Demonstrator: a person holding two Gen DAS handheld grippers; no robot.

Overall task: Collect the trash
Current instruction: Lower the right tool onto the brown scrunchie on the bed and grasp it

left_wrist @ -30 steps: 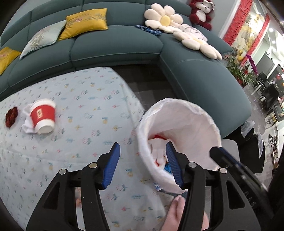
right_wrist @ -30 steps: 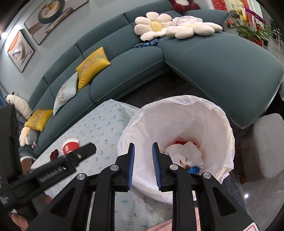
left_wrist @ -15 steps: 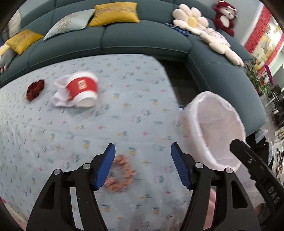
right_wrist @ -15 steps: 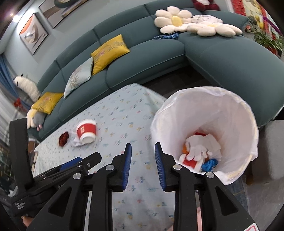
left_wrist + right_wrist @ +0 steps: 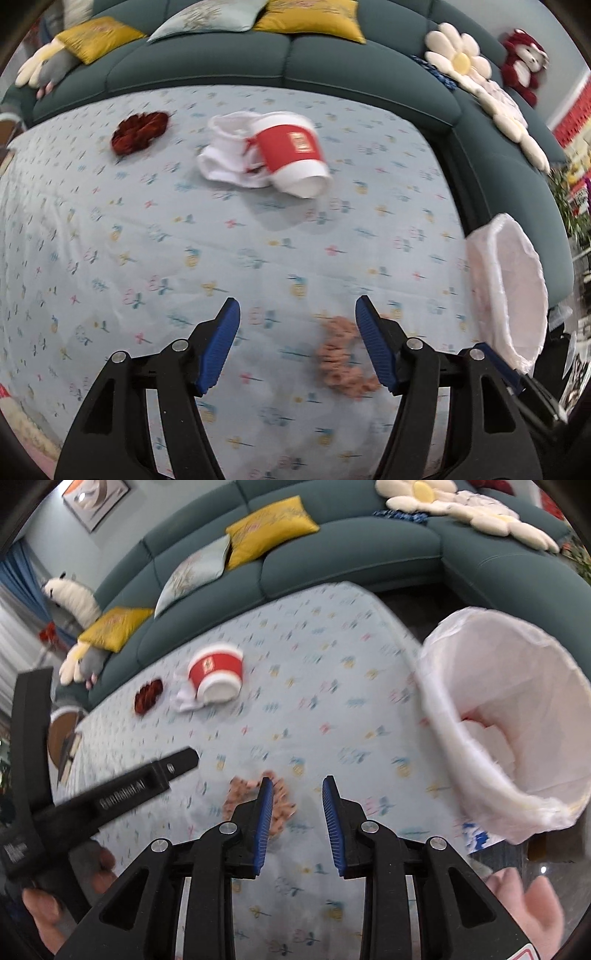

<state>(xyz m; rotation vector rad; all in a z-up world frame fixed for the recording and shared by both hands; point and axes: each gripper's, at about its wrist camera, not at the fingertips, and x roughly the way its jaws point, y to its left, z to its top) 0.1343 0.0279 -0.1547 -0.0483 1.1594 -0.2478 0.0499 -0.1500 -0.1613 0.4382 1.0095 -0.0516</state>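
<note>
A red-and-white paper cup (image 5: 291,157) lies on its side on the patterned tablecloth, against a crumpled white tissue (image 5: 225,155); both show in the right wrist view, cup (image 5: 216,675). A dark red scrunchie (image 5: 139,131) lies to their left. A pink scrunchie (image 5: 341,356) lies just by my left gripper's right finger, and shows partly behind my right gripper's left finger (image 5: 243,794). My left gripper (image 5: 297,341) is open and empty above the cloth. My right gripper (image 5: 297,816) is open and empty. The white-lined trash bin (image 5: 517,701) stands at the table's right end and holds trash.
A teal sectional sofa (image 5: 280,62) with yellow and pale cushions, flower pillows (image 5: 461,62) and a red plush toy (image 5: 524,62) wraps the table's far side and right. The left gripper's body (image 5: 110,786) crosses the right wrist view at the left.
Both grippers swung left, away from the bin and over the table. The cup, tissue and scrunchies came closer into view. The right gripper's jaws opened wider.
</note>
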